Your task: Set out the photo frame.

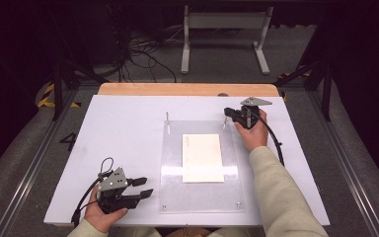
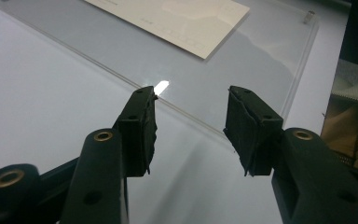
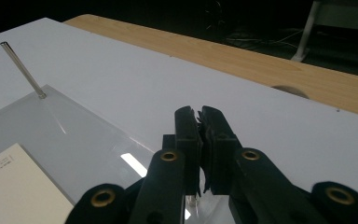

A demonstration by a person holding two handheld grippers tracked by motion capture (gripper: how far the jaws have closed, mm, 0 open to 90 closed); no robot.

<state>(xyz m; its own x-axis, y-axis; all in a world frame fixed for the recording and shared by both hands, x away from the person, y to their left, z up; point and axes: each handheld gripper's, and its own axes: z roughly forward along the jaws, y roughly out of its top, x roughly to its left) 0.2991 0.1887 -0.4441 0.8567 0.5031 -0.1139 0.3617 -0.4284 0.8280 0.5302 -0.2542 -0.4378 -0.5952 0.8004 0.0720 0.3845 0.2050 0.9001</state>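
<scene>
A clear acrylic plate (image 1: 172, 168) lies on the white table with a cream card (image 1: 202, 158) on its middle. Thin metal pins rise from its two far corners. My right gripper (image 1: 228, 114) is at the far right pin (image 1: 224, 122) with its jaws pressed together on it; the pads hide the pin in the right gripper view, where the far left pin (image 3: 23, 70) leans beyond. My left gripper (image 1: 145, 187) rests near the plate's near left corner, open, with nothing between its fingers. In the left gripper view it (image 2: 191, 135) faces the plate's edge (image 2: 242, 60) and the card (image 2: 168, 18).
The white board (image 1: 123, 138) covers a wooden table whose far strip (image 1: 187, 89) stays bare. Small studs mark the plate's near corners (image 1: 237, 204). Cables trail from both grippers. Beyond the table stand a grey frame (image 1: 224, 34) and floor wiring.
</scene>
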